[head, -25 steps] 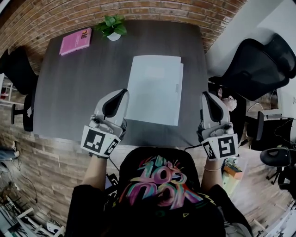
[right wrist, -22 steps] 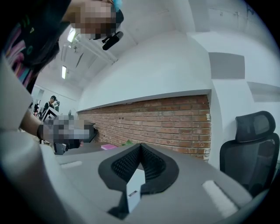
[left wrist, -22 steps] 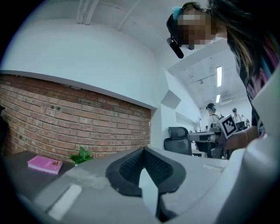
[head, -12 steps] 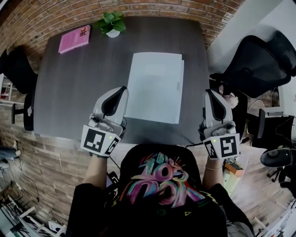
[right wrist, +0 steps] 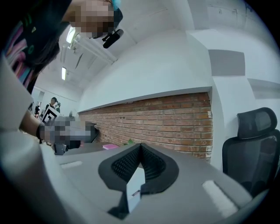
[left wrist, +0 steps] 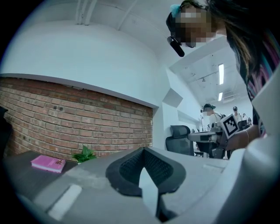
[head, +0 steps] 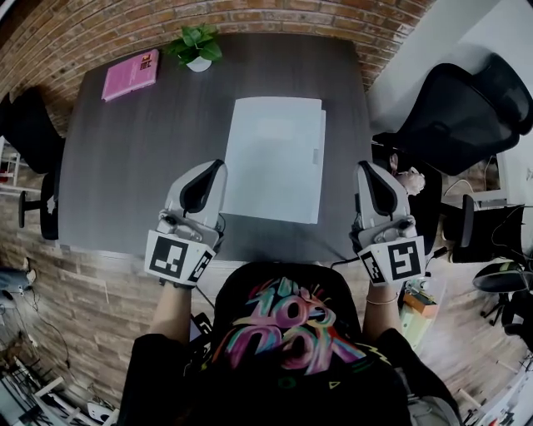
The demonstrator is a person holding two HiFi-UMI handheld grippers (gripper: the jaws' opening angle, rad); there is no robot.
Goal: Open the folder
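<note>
Nearest the camera is the person's black shirt with a bright pink and teal print [head: 287, 333], at the near edge of the dark grey wood-grain table [head: 133, 158]. Just past it, both tools are held over that near edge, pointing level across the table. The left gripper [head: 218, 165], grey and white with a black-and-white marker cube, sits over the table's near-left part. The right gripper [head: 364, 165], of the same build, sits at the table's near-right corner. Each gripper's own view shows its ribbed black pads clenched together, with no object gripped.

Between the two, farther in, the pale bluish-white rectangular folder [head: 275, 158] lies flat and closed on the middle of the table. Its long sides run away from the person, and a small tab shows on its right edge. Neither gripper touches it.

At the table's far edge stands a small green plant in a white pot [head: 197, 48], and near the far-left corner lies a pink book [head: 131, 73] (its cover print is too small to read). A black mesh office chair [head: 454, 108] stands off the table's right side, and a red brick wall [head: 250, 12] runs behind its far edge.
</note>
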